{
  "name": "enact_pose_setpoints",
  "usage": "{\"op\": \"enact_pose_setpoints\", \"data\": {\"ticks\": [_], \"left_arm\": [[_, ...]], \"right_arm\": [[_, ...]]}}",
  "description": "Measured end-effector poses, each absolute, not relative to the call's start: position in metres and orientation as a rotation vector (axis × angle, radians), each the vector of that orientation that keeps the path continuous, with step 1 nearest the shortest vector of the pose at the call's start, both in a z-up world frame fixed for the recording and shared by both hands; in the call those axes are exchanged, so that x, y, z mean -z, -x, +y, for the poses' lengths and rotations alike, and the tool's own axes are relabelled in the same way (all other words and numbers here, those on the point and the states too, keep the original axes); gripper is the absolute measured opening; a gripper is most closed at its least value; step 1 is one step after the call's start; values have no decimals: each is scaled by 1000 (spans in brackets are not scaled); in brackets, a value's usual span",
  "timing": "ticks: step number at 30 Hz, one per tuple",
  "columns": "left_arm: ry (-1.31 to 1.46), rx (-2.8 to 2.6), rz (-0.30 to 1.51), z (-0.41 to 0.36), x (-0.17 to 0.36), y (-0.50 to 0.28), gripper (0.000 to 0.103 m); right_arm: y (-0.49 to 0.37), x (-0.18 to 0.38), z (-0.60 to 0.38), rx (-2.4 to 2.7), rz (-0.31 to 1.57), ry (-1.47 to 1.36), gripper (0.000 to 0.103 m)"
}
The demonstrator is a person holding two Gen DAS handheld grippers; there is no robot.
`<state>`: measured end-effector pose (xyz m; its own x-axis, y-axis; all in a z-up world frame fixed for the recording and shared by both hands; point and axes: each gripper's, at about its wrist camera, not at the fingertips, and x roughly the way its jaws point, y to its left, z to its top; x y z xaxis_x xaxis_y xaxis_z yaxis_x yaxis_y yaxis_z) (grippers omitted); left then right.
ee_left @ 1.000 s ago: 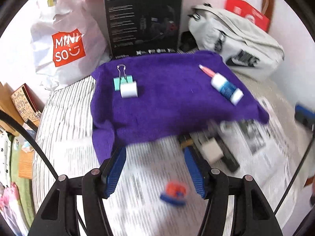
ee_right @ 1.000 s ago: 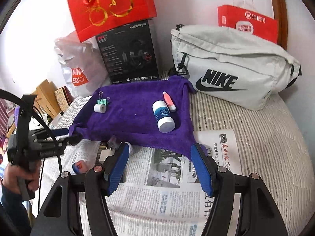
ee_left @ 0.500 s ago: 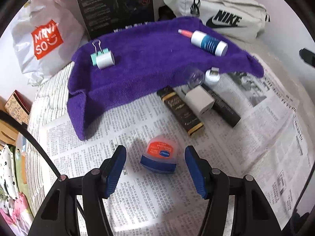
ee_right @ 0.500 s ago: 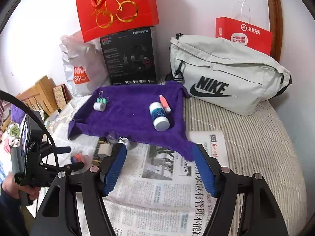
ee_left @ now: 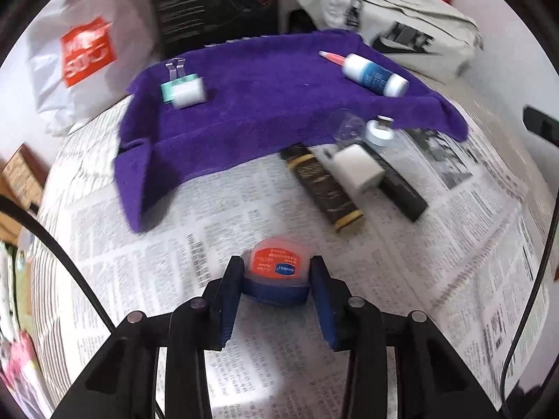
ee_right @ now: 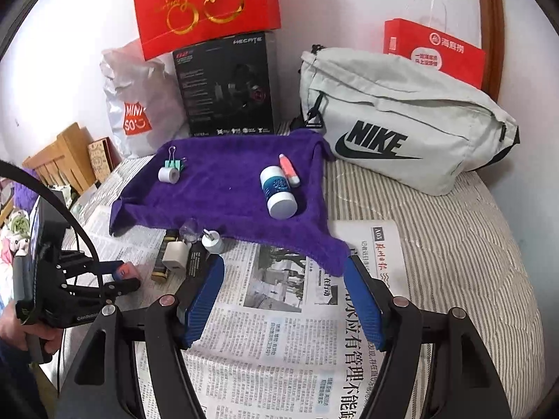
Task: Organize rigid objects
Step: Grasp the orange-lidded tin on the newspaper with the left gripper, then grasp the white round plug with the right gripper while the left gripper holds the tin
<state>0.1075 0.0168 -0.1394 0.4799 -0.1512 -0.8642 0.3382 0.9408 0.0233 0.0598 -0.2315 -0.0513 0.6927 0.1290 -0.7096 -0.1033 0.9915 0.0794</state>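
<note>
A small jar point(ee_left: 279, 256) with an orange lid and a blue base sits on the newspaper point(ee_left: 436, 262). My left gripper point(ee_left: 276, 265) is around it; its jaws are closing and the blue pads touch both sides of the jar. From the right wrist view the left gripper point(ee_right: 125, 276) is low at the left, held by a hand point(ee_right: 14, 324). My right gripper point(ee_right: 283, 265) hovers open over the newspaper, with nothing between its fingers. On the purple towel point(ee_right: 223, 188) lie a binder clip point(ee_right: 173, 162), a white roll point(ee_right: 168, 174), a white-and-blue bottle point(ee_right: 277, 192) and a pink tube point(ee_right: 289, 171).
A white charger point(ee_left: 356, 171), a small white cap point(ee_left: 379, 132), a clear piece and two dark sticks point(ee_left: 328, 192) lie by the towel's near edge. A Nike bag point(ee_right: 401, 122), a black box point(ee_right: 227, 87), a white shopping bag point(ee_right: 136, 104) and red bags stand behind.
The left gripper sank toward the jar and its jaws came in from wide apart until they touch the jar's sides. The right gripper stayed nearly still, its jaws slightly wider.
</note>
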Motion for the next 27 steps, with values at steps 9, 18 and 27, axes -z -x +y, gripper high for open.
{"op": "enact_pose_setpoints", "data": {"ticks": [9,18,27], "left_arm": [[-82,195,924,49,146,-96,37],[-73,188,879,52,148,-91,37],[-71,190,880,51,148,-91,37]], "right_arm": [[-65,66,-232,-146,814,-49,70],[-82,90,-202,-246,848,-63,70],[-127,105,-163,-289,861,15,67]]}}
